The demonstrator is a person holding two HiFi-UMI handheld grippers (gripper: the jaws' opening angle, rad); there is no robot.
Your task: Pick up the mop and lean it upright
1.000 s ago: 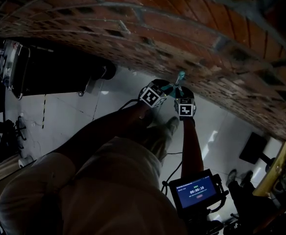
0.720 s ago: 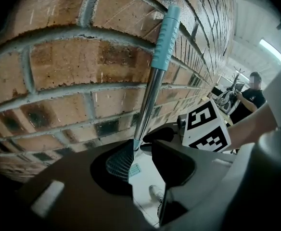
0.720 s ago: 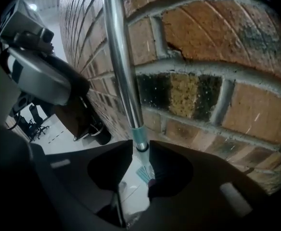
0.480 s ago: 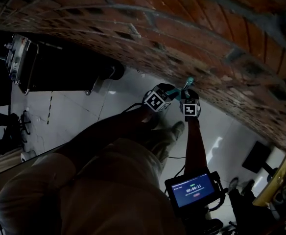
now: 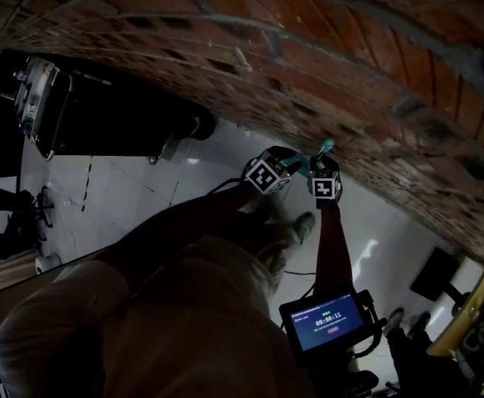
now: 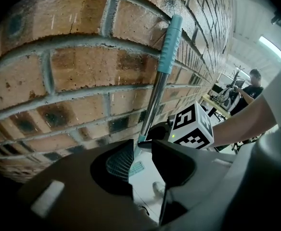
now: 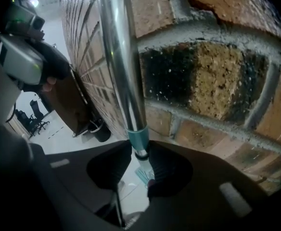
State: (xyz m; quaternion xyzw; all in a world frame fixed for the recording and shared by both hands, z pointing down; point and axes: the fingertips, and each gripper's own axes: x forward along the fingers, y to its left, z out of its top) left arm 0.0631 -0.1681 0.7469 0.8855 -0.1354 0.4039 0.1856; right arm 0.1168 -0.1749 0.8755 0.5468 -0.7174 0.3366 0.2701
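Observation:
The mop handle point(image 5: 323, 150) is a metal pole point(image 6: 155, 97) with a teal grip point(image 6: 170, 44) at its top, and it stands upright against the brick wall point(image 5: 308, 56). My right gripper point(image 7: 139, 160) is open; its jaws have just been opening, and they stand loosely around the pole point(image 7: 123, 66) just below a teal collar point(image 7: 137, 137). In the head view the right gripper point(image 5: 318, 166) is at the wall. My left gripper point(image 6: 141, 150) is open, with the pole just past its tips and floor showing in the gap. It point(image 5: 294, 166) sits next to the right one point(image 6: 191, 126).
A black case on a stand point(image 5: 101, 114) and a dark bin point(image 5: 202, 125) sit by the wall to the left. A screen with a timer point(image 5: 329, 326) hangs near my legs point(image 5: 184, 305). A person point(image 6: 253, 81) stands far off by a desk.
The head view has drifted, so both grippers and the handle's teal top appear slightly lower and further right. Both grippers stay at the pole by the wall.

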